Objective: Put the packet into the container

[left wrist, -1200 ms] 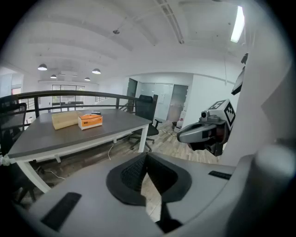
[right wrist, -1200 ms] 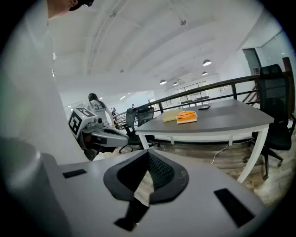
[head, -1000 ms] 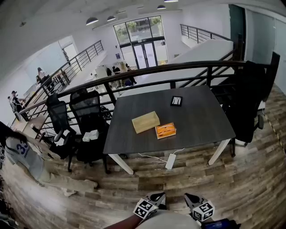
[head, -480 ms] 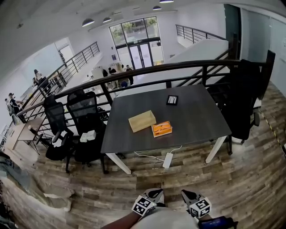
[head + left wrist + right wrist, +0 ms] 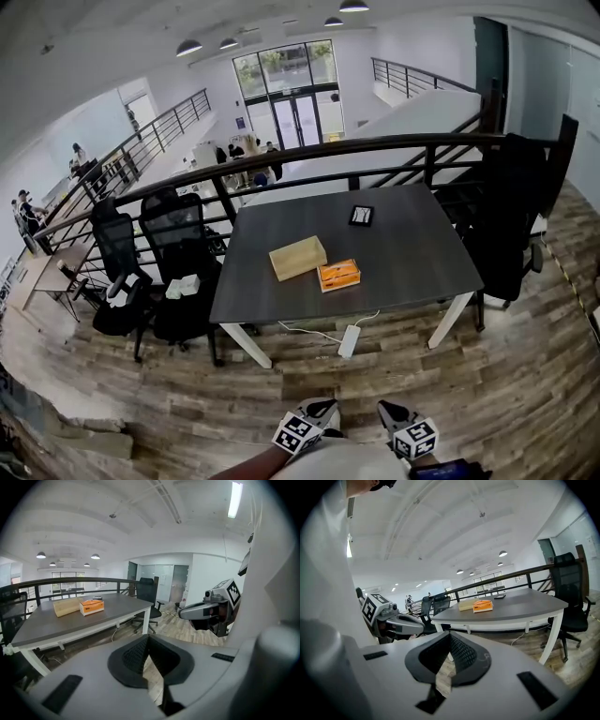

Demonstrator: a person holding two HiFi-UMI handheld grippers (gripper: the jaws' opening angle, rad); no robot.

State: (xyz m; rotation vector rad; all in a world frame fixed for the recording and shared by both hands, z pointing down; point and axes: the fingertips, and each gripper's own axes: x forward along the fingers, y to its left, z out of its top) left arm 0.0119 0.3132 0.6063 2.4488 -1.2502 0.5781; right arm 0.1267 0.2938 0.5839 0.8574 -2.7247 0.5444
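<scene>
Head view: packet (image 5: 338, 274) lies well beyond closed left tool (image 5: 319, 409) and closed right tool (image 5: 388, 411).

One dark table (image 5: 412, 253), one wooden container (image 5: 297, 258), one orange packet (image 5: 338, 275)

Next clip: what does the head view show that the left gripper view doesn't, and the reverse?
Only the head view: distant people by the railing at far left. Only the left gripper view: the left gripper close up, its jaws shut with nothing between them, and a long ceiling tube light. Both: the dark grey rectangular table, with the tan rectangular box and the orange packet side by side on it.
</scene>
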